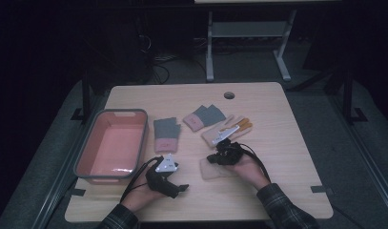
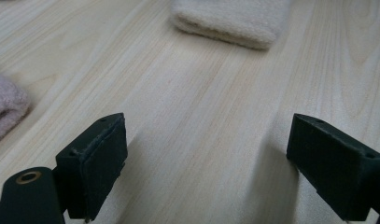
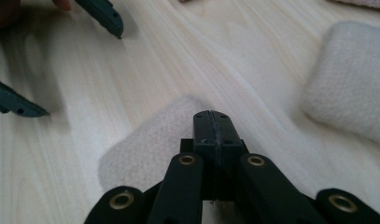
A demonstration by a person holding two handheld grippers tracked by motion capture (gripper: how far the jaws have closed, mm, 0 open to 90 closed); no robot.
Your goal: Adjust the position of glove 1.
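On table (image 1: 277,167): R claw (image 3: 211,119) closed, above cream cloth (image 3: 150,149).

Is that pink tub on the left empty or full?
Empty. The pink tub shows only its bare floor in the high view; the gloves lie outside on the table.

surface (image 2: 211,121): pale wood grain, smooth, matt
cream glove (image 3: 155,144): soft cloth, fuzzy nap
grey-pink gloves (image 1: 167,133): knit cloth, matt
bin (image 1: 86,152): plastic, slight sheen inside
left tongs (image 2: 215,172): black matt plastic, rough-edged pads
right tongs (image 3: 214,126): black matt plastic, brass-coloured rivets
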